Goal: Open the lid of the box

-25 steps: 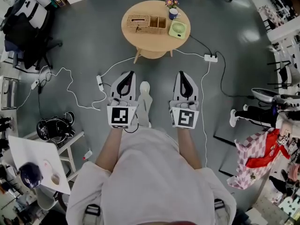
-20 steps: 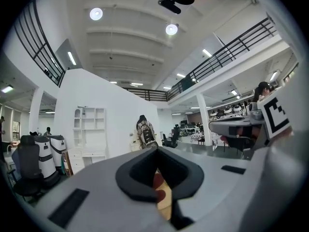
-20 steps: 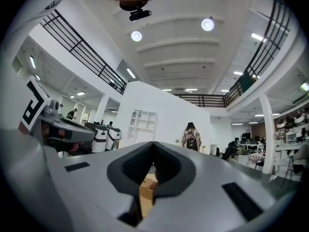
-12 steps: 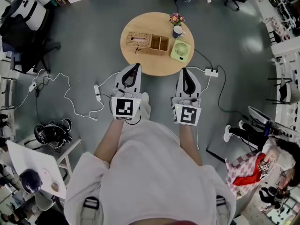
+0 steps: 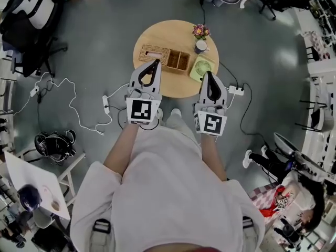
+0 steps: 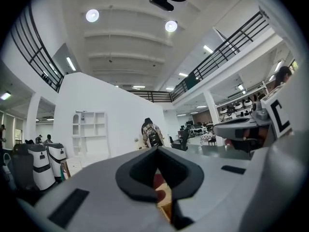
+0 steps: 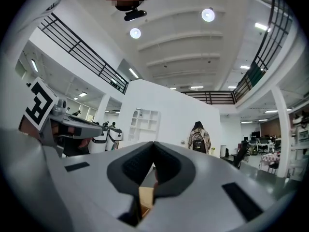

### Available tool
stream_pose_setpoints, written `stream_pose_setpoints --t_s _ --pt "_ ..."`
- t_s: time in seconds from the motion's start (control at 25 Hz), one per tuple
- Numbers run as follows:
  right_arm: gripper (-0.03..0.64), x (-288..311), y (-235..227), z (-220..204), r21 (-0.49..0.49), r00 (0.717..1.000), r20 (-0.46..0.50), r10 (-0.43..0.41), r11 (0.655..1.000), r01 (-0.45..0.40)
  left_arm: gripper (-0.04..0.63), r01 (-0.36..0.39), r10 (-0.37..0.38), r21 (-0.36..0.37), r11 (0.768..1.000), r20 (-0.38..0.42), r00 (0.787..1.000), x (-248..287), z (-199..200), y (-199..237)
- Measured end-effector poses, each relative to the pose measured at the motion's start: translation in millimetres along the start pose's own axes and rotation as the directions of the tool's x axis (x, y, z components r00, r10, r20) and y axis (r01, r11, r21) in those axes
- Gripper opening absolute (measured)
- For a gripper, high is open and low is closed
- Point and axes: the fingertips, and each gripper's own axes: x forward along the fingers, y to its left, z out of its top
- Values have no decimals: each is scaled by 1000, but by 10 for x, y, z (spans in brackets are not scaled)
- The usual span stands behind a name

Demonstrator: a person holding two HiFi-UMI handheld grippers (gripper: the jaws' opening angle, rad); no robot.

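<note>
Out in front of the person, the left gripper (image 5: 154, 63) and the right gripper (image 5: 209, 74) are both shut tight and hold nothing. From above, their tips show over the near side of the round wooden table (image 5: 173, 33). On it sits the woven box (image 5: 148, 52), lid shut, just beside the left gripper's tip. A green fan (image 5: 200, 67) and a cup (image 5: 201, 46) stand to its right.

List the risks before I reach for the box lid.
1. The left tool and right tool are both shut; they could shove the woven box rather than grip its lid.
2. The fan, mug and flowers stand close beside the box; a wide reach might knock them.
3. A power strip lies on the floor right by the table: a trip hazard.
</note>
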Motion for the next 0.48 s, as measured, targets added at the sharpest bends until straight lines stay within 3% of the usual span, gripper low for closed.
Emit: stream_pose_setpoints --t_s 0.12,0.24,0.4,0.48 --pt "-2 145 -121 -29 -2 999 3 36 999 -36 -6 -32 32 -7 999 -12 999 129 -68 38" --pt "-2 268 -237 -62 -3 997 -2 77 997 -77 -6 -68 67 -58 996 -16 998 213 -106 63" --pt "-2 379 -402 -88 -6 995 -2 103 995 -103 -6 -72 75 -217 973 4 997 329 -190 74" --pt "-2 417 -459 -129 -4 994 -11 109 994 -109 -6 -49 57 -336 941 12 998 398 -284 83"
